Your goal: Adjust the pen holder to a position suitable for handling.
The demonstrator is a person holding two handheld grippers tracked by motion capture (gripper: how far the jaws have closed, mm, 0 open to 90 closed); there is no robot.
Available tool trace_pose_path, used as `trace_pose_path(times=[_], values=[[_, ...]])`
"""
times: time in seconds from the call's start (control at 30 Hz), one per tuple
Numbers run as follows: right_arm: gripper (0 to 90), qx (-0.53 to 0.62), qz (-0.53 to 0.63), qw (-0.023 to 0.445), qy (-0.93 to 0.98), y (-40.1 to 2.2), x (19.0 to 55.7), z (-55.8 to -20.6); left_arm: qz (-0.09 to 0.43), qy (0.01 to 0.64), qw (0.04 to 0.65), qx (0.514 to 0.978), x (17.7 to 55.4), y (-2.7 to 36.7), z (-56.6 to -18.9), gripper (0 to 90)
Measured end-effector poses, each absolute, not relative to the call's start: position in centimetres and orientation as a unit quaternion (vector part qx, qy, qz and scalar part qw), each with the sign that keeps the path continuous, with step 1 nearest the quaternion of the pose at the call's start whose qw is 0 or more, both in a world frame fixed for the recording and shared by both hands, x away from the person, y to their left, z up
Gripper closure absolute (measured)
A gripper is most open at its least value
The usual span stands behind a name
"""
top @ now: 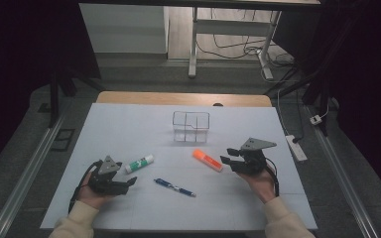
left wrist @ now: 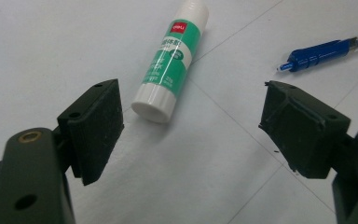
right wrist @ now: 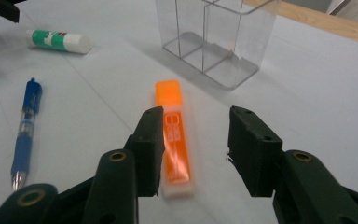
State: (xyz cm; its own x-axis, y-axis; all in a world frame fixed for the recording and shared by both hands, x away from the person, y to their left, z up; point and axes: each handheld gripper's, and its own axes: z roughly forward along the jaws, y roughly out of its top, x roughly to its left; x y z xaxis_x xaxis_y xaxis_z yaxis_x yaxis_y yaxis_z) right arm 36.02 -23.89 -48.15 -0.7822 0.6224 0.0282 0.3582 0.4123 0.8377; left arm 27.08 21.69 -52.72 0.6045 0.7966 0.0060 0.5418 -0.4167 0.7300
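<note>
The right gripper [top: 230, 157], jaws parted and holding nothing, sits right of centre, just beside the orange highlighter [top: 208, 160]. The clear organizer [top: 191, 127] stands above; pen [top: 174, 188] and glue stick [top: 139, 163] lie leftward, clear of its path.

The orange highlighter [right wrist: 175, 140] lies flat on the white bench [top: 129, 124], cap end towards the clear organizer [top: 191, 127] and near it. The glue stick [left wrist: 170, 63], green-labelled with white ends, lies on its side well to the left.

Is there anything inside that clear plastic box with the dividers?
The clear divided organizer looks empty: through its walls only the white table shows. Nothing covers it; the orange highlighter, glue stick and pen lie outside.
</note>
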Motion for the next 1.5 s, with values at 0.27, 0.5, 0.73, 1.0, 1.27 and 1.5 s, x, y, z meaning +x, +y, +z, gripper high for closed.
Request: trace_pose_path(times=[0.27,0.5,0.73,1.0,1.27,1.5], values=[[50.0,0.295,0.449,0.148,0.830,-25.6,34.2,-49.1,0.180,0.400,0.354,0.826,27.2,21.4,-52.7,21.3],[47.8,0.294,0.450,0.148,0.830,-26.9,33.3,-49.6,0.181,0.393,0.353,0.830,27.3,21.3,-52.6,21.6],[47.5,0.294,0.451,0.149,0.829,-27.4,32.9,-49.6,0.184,0.386,0.353,0.832,27.1,21.1,-52.5,21.7],[46.6,0.300,0.447,0.147,0.830,-28.2,32.7,-50.0,0.183,0.385,0.352,0.833,27.0,21.0,-52.4,21.8],[42.8,0.303,0.444,0.139,0.831,-28.9,32.4,-50.3,0.177,0.372,0.354,0.839,27.0,20.8,-52.3,22.0],[41.6,0.305,0.443,0.135,0.832,-28.9,32.4,-50.4,0.176,0.336,0.355,0.854,27.2,20.0,-51.4,22.5]])
